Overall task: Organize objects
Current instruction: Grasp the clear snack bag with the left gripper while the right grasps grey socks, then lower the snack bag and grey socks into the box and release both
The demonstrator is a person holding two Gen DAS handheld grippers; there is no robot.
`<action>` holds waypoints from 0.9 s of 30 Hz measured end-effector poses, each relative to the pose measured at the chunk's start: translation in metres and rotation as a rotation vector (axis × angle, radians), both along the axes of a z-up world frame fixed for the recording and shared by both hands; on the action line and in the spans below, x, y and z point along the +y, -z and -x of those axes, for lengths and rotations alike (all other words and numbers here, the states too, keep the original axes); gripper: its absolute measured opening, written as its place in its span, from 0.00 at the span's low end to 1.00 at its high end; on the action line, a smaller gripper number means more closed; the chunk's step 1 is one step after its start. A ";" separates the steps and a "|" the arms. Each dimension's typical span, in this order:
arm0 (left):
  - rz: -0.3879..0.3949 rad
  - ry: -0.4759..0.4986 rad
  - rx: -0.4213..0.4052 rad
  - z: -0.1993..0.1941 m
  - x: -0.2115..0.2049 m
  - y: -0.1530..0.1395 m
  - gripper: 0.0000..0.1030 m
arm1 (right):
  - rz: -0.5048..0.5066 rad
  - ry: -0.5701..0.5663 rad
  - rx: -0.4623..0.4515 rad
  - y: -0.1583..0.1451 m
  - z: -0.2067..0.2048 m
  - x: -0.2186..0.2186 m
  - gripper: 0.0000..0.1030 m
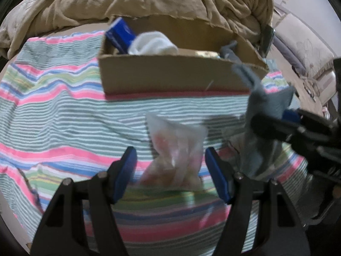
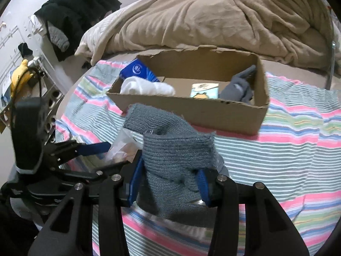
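Note:
A cardboard box (image 1: 170,74) stands on the striped sheet. It also shows in the right wrist view (image 2: 191,111). It holds a blue packet (image 2: 138,70), a white sock (image 2: 149,88), a small card (image 2: 204,90) and a grey glove (image 2: 236,87). My right gripper (image 2: 170,181) is shut on a grey-blue knit glove (image 2: 174,155) and holds it above the sheet; the glove also shows in the left wrist view (image 1: 266,104). My left gripper (image 1: 170,170) is open, its jaws on either side of a clear plastic bag (image 1: 177,149) lying on the sheet.
A rumpled tan blanket (image 2: 213,21) lies behind the box. The striped sheet (image 2: 287,149) covers the bed. Dark clothes (image 2: 81,8) hang on the wall at the left, with a yellow toy (image 2: 19,74) below them.

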State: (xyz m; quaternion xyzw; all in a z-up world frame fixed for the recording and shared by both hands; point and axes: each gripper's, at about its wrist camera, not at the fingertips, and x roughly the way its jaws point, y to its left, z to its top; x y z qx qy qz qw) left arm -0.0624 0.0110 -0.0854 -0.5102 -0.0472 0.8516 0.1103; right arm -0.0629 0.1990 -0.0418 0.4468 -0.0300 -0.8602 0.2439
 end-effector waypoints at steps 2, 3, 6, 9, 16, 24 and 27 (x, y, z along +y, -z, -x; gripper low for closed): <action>0.016 0.014 -0.011 0.001 0.005 0.005 0.66 | 0.002 0.007 0.003 -0.002 0.001 0.004 0.46; 0.029 0.015 -0.008 0.001 0.007 0.007 0.66 | 0.004 0.009 0.001 -0.002 0.002 0.005 0.46; 0.043 0.018 -0.001 0.001 0.010 0.011 0.63 | 0.006 0.018 -0.005 -0.001 0.004 0.010 0.46; 0.030 0.012 -0.004 0.003 0.007 0.013 0.53 | 0.010 0.023 -0.003 -0.002 0.004 0.015 0.46; 0.046 -0.003 0.037 -0.001 0.009 0.006 0.46 | 0.018 0.042 0.009 -0.009 0.001 0.021 0.46; 0.033 -0.025 0.080 -0.007 0.002 -0.014 0.45 | 0.017 0.047 0.030 -0.021 -0.004 0.021 0.46; 0.014 -0.034 0.093 -0.009 -0.001 -0.024 0.44 | 0.016 0.046 0.043 -0.026 -0.007 0.020 0.46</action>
